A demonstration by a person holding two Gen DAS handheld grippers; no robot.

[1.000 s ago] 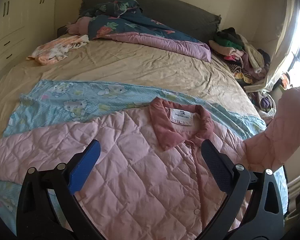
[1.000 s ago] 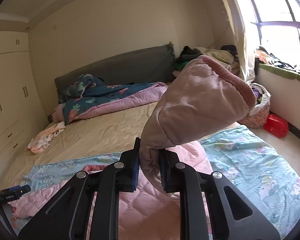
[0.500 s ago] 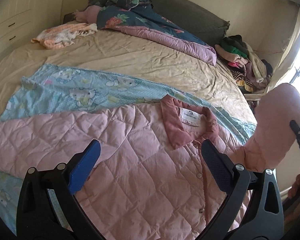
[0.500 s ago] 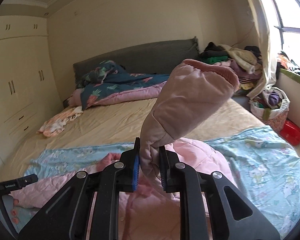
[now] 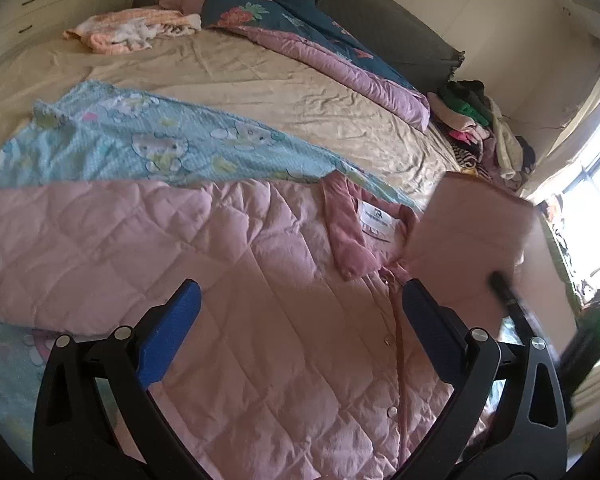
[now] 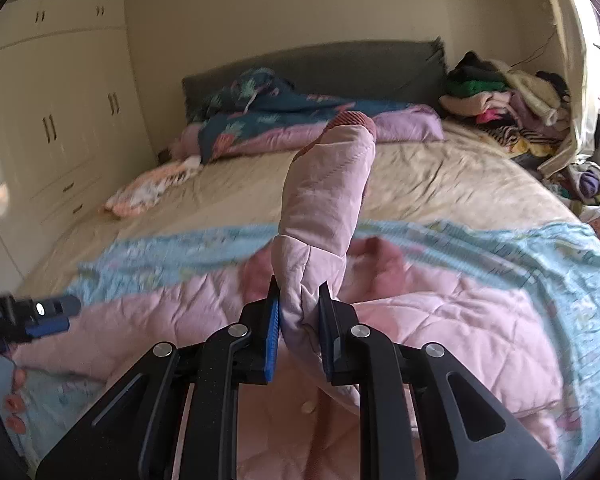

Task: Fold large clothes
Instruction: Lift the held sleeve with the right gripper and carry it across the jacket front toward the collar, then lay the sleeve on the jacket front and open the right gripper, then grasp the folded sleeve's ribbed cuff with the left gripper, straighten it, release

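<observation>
A pink quilted jacket (image 5: pixel 228 280) lies flat, buttoned front up, on the blue cartoon-print sheet (image 5: pixel 140 140); its darker pink collar (image 5: pixel 344 236) points toward the headboard. My left gripper (image 5: pixel 300 320) hovers open over the jacket's chest with nothing between its blue pads. My right gripper (image 6: pixel 299 316) is shut on the jacket's sleeve (image 6: pixel 328 200), which stands up from the jaws with its ribbed cuff on top. In the left wrist view that raised sleeve (image 5: pixel 468 232) hangs blurred just right of the collar, above the jacket body (image 6: pixel 440 332).
A dark floral duvet with pink lining (image 5: pixel 300 36) is bunched at the headboard (image 6: pixel 340 64). A peach towel (image 5: pixel 132 32) lies at the far left. A clothes pile (image 6: pixel 508 96) sits at the far right corner. Wardrobes (image 6: pixel 60 120) line the left wall.
My right gripper has carried the sleeve down and inward over the jacket's body, toward the collar. My left gripper has sunk a little closer to the jacket, still open.
</observation>
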